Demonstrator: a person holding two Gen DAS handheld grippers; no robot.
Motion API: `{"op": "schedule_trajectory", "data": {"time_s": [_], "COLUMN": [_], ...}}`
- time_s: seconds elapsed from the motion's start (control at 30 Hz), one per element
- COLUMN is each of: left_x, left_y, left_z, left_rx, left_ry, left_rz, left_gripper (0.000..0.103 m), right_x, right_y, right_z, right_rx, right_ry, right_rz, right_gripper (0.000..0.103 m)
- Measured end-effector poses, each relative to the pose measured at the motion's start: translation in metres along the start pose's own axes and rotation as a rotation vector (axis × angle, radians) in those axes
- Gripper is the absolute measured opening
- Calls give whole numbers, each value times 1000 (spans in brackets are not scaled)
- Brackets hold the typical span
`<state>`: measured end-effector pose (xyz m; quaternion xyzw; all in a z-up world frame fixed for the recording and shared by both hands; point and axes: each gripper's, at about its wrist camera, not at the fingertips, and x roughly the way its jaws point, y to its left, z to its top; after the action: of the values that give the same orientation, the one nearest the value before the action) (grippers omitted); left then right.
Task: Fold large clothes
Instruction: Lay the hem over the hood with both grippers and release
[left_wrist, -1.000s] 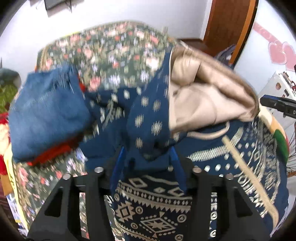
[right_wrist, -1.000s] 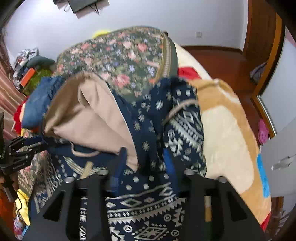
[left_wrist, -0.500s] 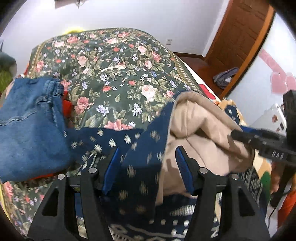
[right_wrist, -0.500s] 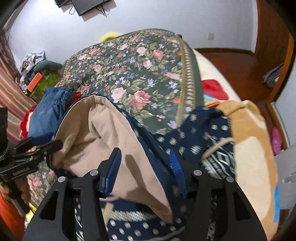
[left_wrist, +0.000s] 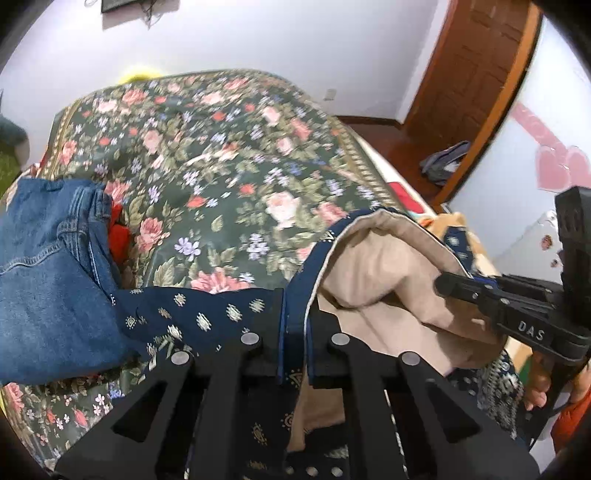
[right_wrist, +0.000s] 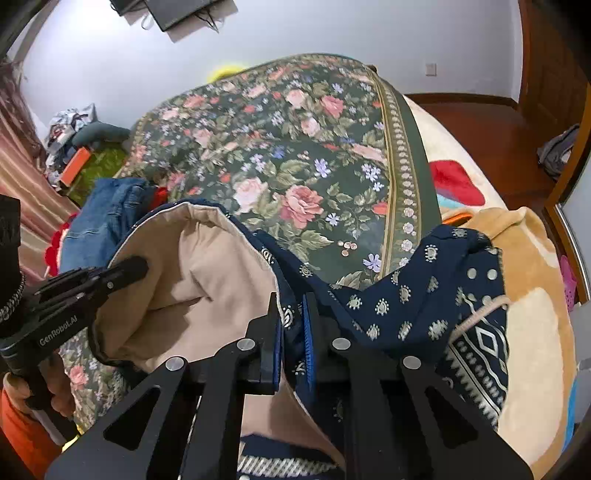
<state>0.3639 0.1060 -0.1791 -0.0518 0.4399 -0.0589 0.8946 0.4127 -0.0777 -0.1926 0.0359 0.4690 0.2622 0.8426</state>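
A large navy patterned garment with a beige lining (left_wrist: 384, 280) is held up over the bed, its opening spread between both grippers; it also shows in the right wrist view (right_wrist: 207, 284). My left gripper (left_wrist: 295, 306) is shut on the navy hem at one side. My right gripper (right_wrist: 293, 314) is shut on the hem at the other side. Each gripper shows in the other's view: the right one (left_wrist: 491, 302) and the left one (right_wrist: 92, 280). A navy sleeve (right_wrist: 417, 295) hangs to the right.
The bed has a dark floral cover (left_wrist: 221, 166). Folded blue jeans (left_wrist: 48, 273) lie on red cloth at the left. A tan blanket (right_wrist: 532, 332) lies at the right. A wooden door (left_wrist: 476, 70) and a wall stand behind.
Both grippers have closed from open onto the garment's hem. The garment has been lifted, so its beige lining now faces up and more of the floral cover shows.
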Motion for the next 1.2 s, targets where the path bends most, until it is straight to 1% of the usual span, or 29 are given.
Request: {"op": "schedule_trajectory", "data": {"time_s": [0.1, 0.23, 0.37, 0.43, 0.53, 0.6, 0.67, 0.7, 0.77, 0.8, 0.83, 0.87, 0.9, 0.93, 0.97, 1.03, 1.2], "left_x": [-25, -64, -96, -105, -109, -109, -106, -104, -99, -97, -96, -96, -97, -98, -99, -96, -73], "left_y": [-15, -34, -46, -48, -50, -55, -60, -60, -57, -55, -53, -50, -47, -43, -41, -34, -22], "left_z": [-6, -20, -38, -48, -65, -78, -88, -90, -92, -91, -90, -87, -86, -82, -80, -72, -52], "left_rx": [50, 118, 147, 139, 134, 163, 199, 203, 196, 189, 177, 163, 152, 135, 123, 100, 47], "left_ry": [-32, -94, -127, -121, -89, -76, -54, -43, -10, 0, 7, 5, -4, -21, -34, -46, -17], "left_rz": [-11, -23, -68, -104, -157, -133, -76, -62, -55, -56, -55, -52, -47, -34, -25, -17, -14], "left_gripper": [7, 7, 7, 7, 7, 7, 7, 7, 8, 13, 16, 27, 39, 45, 48, 49, 49], "right_x": [-23, -61, -86, -97, -103, -100, -97, -95, -94, -96, -96, -96, -96, -98, -98, -97, -70], "right_y": [9, 19, 20, 21, 22, 23, 23, 21, 18, 16, 14, 13, 12, 12, 12, 15, 20], "right_z": [-5, -18, -35, -47, -64, -73, -82, -83, -84, -84, -81, -80, -76, -75, -72, -67, -45], "right_rx": [-44, -81, -87, -90, -92, -106, -117, -114, -99, -89, -78, -71, -61, -55, -52, -69, -75], "right_ry": [-38, -81, -94, -93, -76, -59, -43, -32, -18, -17, -19, -20, -21, -30, -51, -80, -51], "right_rz": [5, 13, 32, 50, 60, 42, 3, -10, -17, -21, -19, -14, -9, -8, -14, -34, -12], "right_gripper": [7, 7, 7, 6, 6, 6, 6, 6, 6, 7, 9, 17, 32, 42, 54, 55, 55]}}
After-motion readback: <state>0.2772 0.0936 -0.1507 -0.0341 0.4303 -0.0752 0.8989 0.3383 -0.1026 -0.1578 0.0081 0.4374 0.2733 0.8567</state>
